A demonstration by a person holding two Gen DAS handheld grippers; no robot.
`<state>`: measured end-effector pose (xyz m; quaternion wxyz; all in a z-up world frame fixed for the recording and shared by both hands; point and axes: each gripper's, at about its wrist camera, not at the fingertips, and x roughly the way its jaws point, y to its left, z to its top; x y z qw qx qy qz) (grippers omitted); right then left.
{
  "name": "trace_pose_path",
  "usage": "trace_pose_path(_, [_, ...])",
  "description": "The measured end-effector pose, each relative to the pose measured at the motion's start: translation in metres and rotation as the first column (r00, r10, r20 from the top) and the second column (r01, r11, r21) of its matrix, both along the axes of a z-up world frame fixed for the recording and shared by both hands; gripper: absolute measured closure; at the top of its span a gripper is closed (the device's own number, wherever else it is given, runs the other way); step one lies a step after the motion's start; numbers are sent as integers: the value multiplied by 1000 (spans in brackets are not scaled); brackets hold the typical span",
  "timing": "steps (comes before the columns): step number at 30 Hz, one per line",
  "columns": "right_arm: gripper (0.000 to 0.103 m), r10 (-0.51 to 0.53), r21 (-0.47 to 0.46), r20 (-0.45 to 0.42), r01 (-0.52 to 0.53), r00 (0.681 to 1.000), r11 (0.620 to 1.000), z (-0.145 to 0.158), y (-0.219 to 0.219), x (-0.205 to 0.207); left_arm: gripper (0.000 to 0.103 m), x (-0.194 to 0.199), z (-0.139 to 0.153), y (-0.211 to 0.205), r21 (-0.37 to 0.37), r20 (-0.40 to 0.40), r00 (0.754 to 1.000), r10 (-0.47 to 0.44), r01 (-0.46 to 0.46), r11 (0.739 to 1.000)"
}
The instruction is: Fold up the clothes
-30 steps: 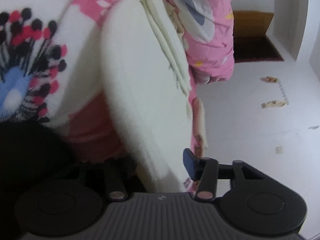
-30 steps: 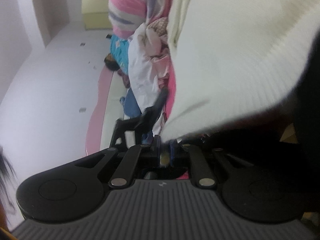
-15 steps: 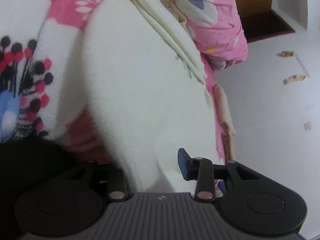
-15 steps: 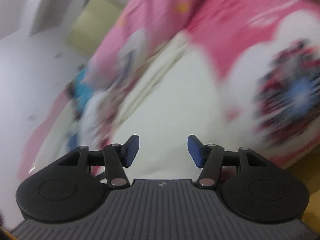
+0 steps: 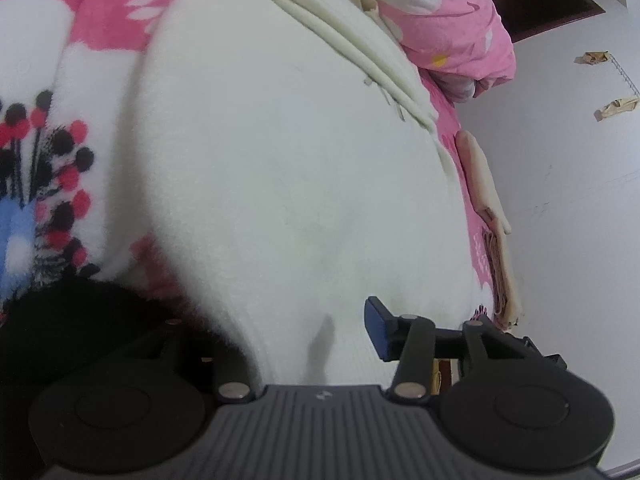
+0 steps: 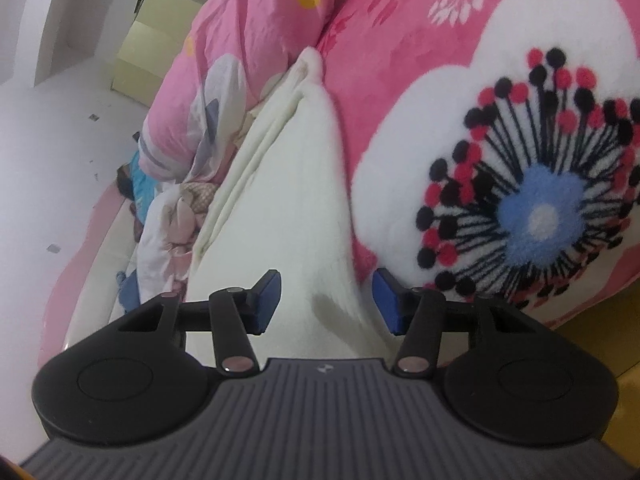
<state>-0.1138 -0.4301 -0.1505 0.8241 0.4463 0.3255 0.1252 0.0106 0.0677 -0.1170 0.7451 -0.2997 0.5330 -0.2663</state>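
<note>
A white fleece garment (image 5: 288, 168) lies spread on the pink flowered blanket (image 5: 100, 12), its folded cream edges at the far side. My left gripper (image 5: 304, 332) sits at its near end. The cloth runs between the jaws and covers the left finger, while the blue right pad (image 5: 376, 328) rests against it. These jaws are opening. In the right wrist view the same garment (image 6: 280, 208) tapers toward my right gripper (image 6: 326, 300). Its near corner lies between the two blue pads without touching them, and these jaws are closing.
A crumpled pink quilt (image 6: 224, 52) and a heap of mixed clothes (image 6: 168, 216) lie beyond the garment. Folded beige cloth (image 5: 484, 196) rests at the bed's edge beside white floor (image 5: 560, 240). A yellow-green box (image 6: 152, 52) stands far off. Something black (image 5: 60, 332) lies by my left gripper.
The garment, hanging a second ago, now lies flat on the blanket. My right gripper let go of its edge, opened, and swung across to the near corner. The left gripper tilted a little.
</note>
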Motion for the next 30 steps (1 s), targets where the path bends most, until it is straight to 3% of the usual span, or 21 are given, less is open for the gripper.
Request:
trace_pose_path(3, [68,58,-24,1,-58,998,998,6,8,7,67,-2,-1,2,8,-9,1000,-5,5,1000])
trace_pose_path(5, [81,72,-92,-16,-73,997,993,10,14,12,72,-1,-2,1,16,-20,1000,-14,14,1000])
trace_pose_path(7, [93,68,-110,-35,-72,997,991,8,14,16,94,0,-2,2,44,-35,999,-26,28,999])
trace_pose_path(8, [96,68,-114,-37,-72,997,991,9,15,17,95,1,-2,1,60,-39,999,-32,35,998])
trace_pose_path(11, [98,82,-147,7,-80,997,986,21,21,12,97,-3,8,4,71,-15,999,-47,48,996])
trace_pose_path(18, [99,51,-117,128,-36,990,993,59,23,-9,98,-24,47,14,70,113,990,-79,71,995])
trace_pose_path(30, [99,50,-98,177,-33,983,995,78,35,-38,99,-55,75,32,60,169,982,-83,74,995])
